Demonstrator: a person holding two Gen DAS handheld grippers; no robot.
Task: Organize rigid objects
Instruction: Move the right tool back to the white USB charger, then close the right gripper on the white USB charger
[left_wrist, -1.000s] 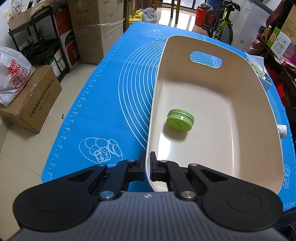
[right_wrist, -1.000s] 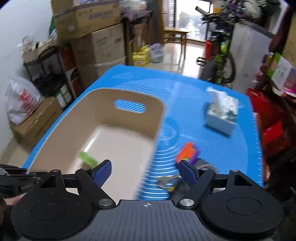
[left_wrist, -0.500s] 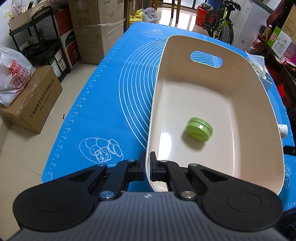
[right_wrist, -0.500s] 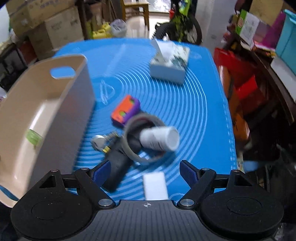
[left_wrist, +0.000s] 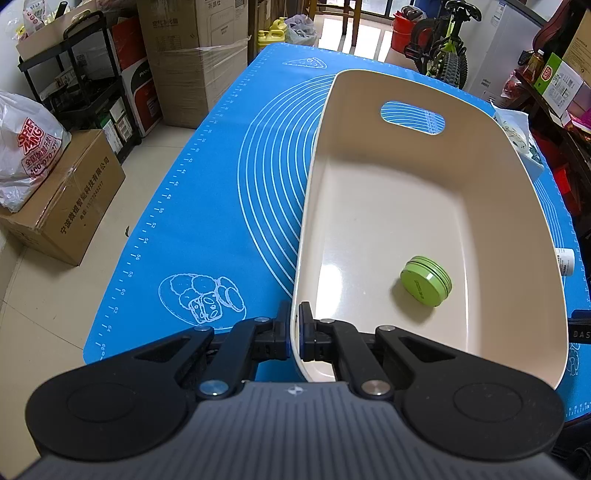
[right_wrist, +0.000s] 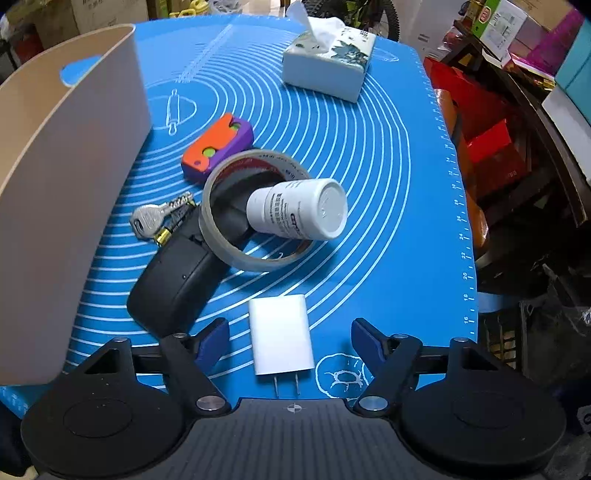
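Note:
My left gripper (left_wrist: 294, 325) is shut on the near rim of the cream plastic bin (left_wrist: 428, 177), which stands on the blue mat. A green round tin (left_wrist: 426, 280) lies inside the bin near its right wall. My right gripper (right_wrist: 290, 338) hovers over a white plug charger (right_wrist: 280, 334); its jaws are closing, with the charger between them and untouched. Beyond it lie a black case (right_wrist: 177, 280), a tape roll (right_wrist: 229, 236), a white bottle (right_wrist: 299, 208), keys (right_wrist: 155, 219) and an orange-purple toy (right_wrist: 218, 146). The bin's outer wall (right_wrist: 70, 192) fills the left of the right wrist view.
A tissue box (right_wrist: 328, 70) stands at the mat's far end. Cardboard boxes (left_wrist: 62, 199), a shelf and a white bag (left_wrist: 26, 147) line the floor left of the table. Red and boxed clutter (right_wrist: 491, 136) sits past the mat's right edge. A bicycle (left_wrist: 443, 44) is behind the table.
The green tin rolled across the bin floor toward its right wall. My right gripper swung from over the bin to the right and dropped down over the white charger. The left gripper kept still.

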